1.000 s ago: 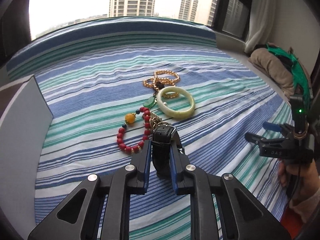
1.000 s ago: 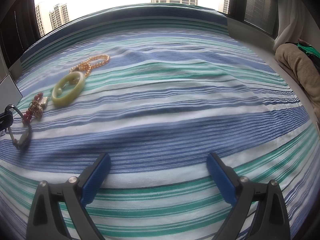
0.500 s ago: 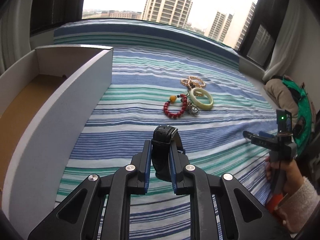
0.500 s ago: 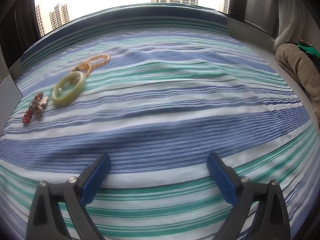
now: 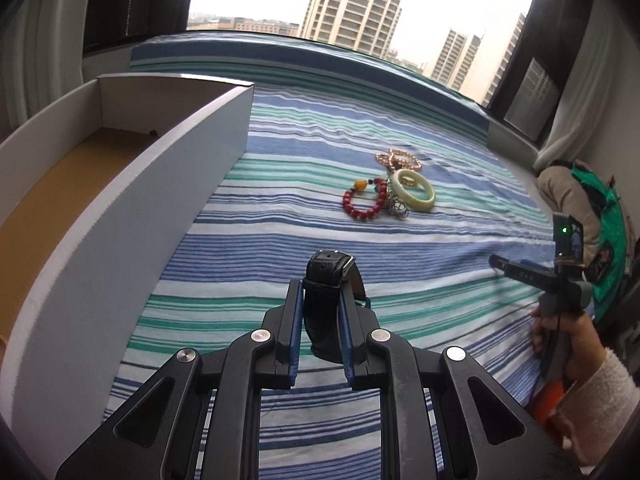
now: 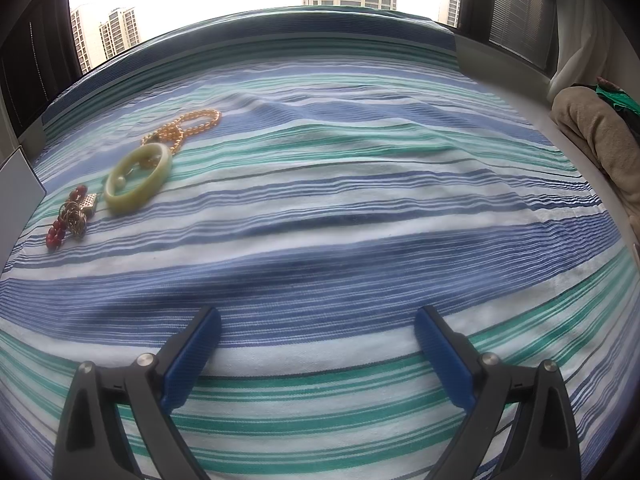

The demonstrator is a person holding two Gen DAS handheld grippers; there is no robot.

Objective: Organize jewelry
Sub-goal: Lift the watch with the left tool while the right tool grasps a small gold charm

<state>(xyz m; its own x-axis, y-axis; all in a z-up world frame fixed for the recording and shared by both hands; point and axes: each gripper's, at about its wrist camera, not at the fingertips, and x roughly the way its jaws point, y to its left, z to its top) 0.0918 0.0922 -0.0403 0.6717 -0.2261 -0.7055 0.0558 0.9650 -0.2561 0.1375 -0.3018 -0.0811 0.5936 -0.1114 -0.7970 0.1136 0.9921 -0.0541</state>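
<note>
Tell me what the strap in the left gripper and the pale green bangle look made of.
Strap: likely black leather, matte, grained, with punched holes and a metal buckle. Pale green bangle: looks like polished jade or similar stone, glossy, milky; glass or resin cannot be ruled out.

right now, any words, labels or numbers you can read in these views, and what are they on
"DAS": pale letters on the black finger of the right hand-held gripper, seen in the left wrist view; faint, so not certain.
Nothing readable on the black watch strap, the white box, the jewelry or the towers outside.
</note>
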